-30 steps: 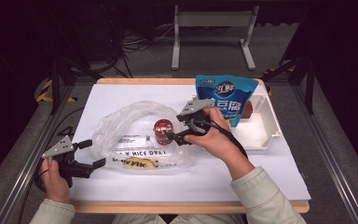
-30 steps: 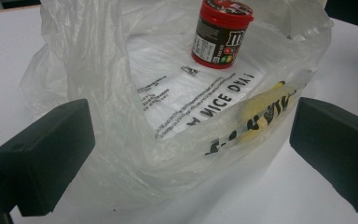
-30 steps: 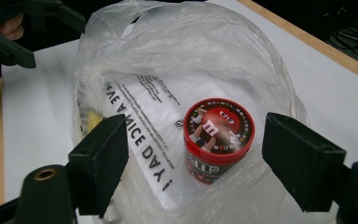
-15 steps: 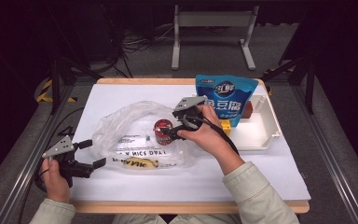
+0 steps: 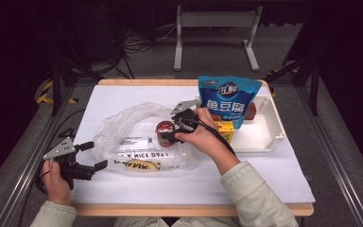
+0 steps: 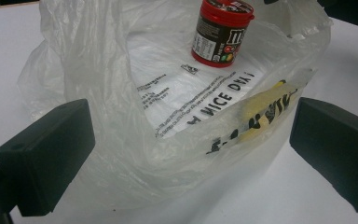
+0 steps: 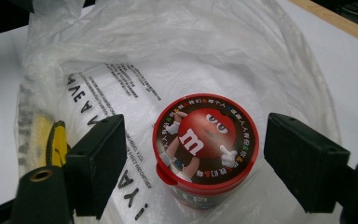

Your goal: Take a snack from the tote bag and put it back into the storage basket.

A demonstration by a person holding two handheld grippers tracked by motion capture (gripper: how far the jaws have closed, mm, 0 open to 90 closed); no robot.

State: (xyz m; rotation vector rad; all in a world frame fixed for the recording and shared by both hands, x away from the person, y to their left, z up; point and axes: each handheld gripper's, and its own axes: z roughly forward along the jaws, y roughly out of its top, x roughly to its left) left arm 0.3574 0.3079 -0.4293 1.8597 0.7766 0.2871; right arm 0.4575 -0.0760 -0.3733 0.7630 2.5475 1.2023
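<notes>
Right claw (image 7: 193, 158): you are holding it wide open over the red candy tub (image 7: 205, 149), one jaw on each side of the lid with a clear gap to both, so nothing is being gripped. Its jaws have just been opening a little further with the tub standing between them. In the high view your hand is covering most of this claw (image 5: 172, 135).

Candy tub: it is standing upright inside the clear plastic bag (image 5: 137, 137), on the bag's lower layer, near the middle of the bench (image 5: 123, 99). In the right gripper view its lid is hiding almost all of its body; in the left gripper view the tub (image 6: 221, 32) is showing its side label, with the top of the lid cut off by the frame edge.

Left claw (image 6: 186, 154): you are keeping it open at the bag's near edge, both jaws apart. Whether the pads are touching the film is hard to tell.

Bag: crumpled film is blurring the black print and the yellow mark (image 6: 261, 105) on it; the lettering is reading upside down and partly folded away.

White tray (image 5: 264, 137): it is lying at the bench's right side, and the blue pouch (image 5: 229, 99) is hiding part of it, a yellow item (image 5: 224, 130) and a brownish one (image 5: 251, 111) too covered to identify.
</notes>
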